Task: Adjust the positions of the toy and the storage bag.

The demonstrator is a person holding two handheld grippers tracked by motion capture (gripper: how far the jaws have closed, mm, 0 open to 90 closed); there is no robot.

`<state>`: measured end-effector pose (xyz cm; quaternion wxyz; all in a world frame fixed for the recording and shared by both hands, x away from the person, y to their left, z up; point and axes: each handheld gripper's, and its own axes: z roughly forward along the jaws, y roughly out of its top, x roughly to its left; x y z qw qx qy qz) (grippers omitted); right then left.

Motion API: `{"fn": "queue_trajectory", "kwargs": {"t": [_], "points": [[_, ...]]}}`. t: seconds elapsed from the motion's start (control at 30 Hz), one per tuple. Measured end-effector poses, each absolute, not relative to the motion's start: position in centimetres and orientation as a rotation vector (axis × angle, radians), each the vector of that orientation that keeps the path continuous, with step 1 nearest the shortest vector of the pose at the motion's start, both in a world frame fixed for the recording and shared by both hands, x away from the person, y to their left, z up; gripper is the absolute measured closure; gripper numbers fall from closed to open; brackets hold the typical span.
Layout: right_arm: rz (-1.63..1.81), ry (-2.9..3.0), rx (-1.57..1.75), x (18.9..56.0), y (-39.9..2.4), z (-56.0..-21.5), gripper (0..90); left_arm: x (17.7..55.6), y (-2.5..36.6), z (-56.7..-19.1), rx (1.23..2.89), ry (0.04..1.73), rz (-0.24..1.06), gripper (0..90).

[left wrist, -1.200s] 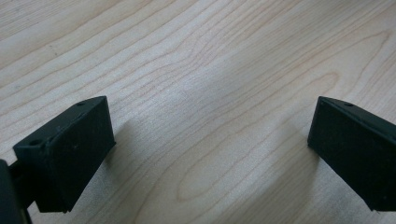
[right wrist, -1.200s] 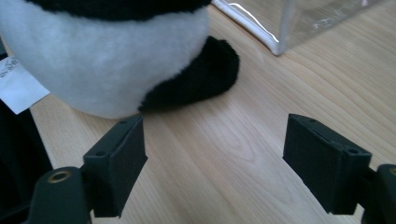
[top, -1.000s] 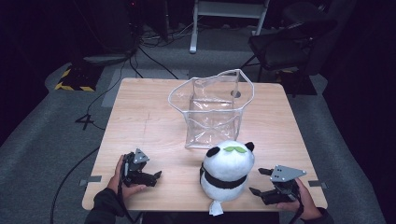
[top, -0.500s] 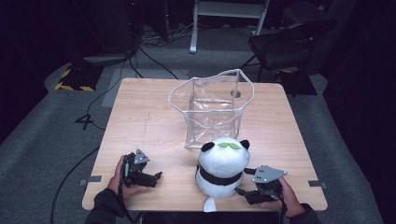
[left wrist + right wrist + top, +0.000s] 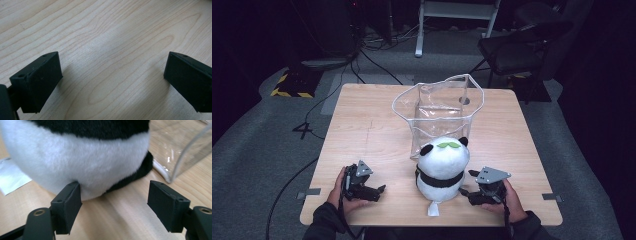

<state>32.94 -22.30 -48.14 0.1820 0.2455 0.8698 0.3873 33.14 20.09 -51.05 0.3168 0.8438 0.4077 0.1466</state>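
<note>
The plush panda point(image 5: 442, 167) sat upright on the tabletop point(image 5: 367, 130) near its front edge, just in front of the clear plastic container point(image 5: 439, 107); a white tag point(image 5: 432, 209) lay at its base. The right gripper point(image 5: 473, 187) rested just beside the panda's right flank, jaws wide, one jaw touching the white fur low on the body and the other clear of it; the left gripper point(image 5: 379, 190) lay well apart to the left, jaws wide over bare wood.
</note>
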Motion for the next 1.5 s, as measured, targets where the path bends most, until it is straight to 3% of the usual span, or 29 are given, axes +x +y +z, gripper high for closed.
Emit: {"fn": "queue_trajectory", "kwargs": {"t": [0.17, 0.3, 0.4, 0.57, 1.07, 1.5], "points": [[1.084, 2.416, 0.755, 34.1, -22.0, -48.3, 28.5, 33.1, 20.0, -50.9, 2.217, 1.069, 0.376, 6.1], [1.089, 2.407, 0.797, 34.8, -21.8, -48.5, 24.8, 33.0, 19.7, -50.7, 2.207, 1.057, 0.377, 16.8], [1.073, 2.394, 0.804, 35.1, -21.4, -48.5, 21.9, 33.0, 19.1, -50.5, 2.225, 1.028, 0.360, 16.4], [1.093, 2.409, 0.802, 34.9, -22.4, -48.4, 24.5, 32.7, 18.5, -49.6, 2.185, 0.993, 0.355, 15.9], [1.034, 2.339, 1.065, 35.9, -31.6, -48.9, 21.7, 32.2, 15.8, -46.5, 2.144, 0.875, 0.396, 15.9], [1.018, 2.342, 1.098, 36.0, -32.4, -50.4, 22.5, 31.7, 12.3, -43.8, 2.117, 0.724, 0.391, 15.9]]}}
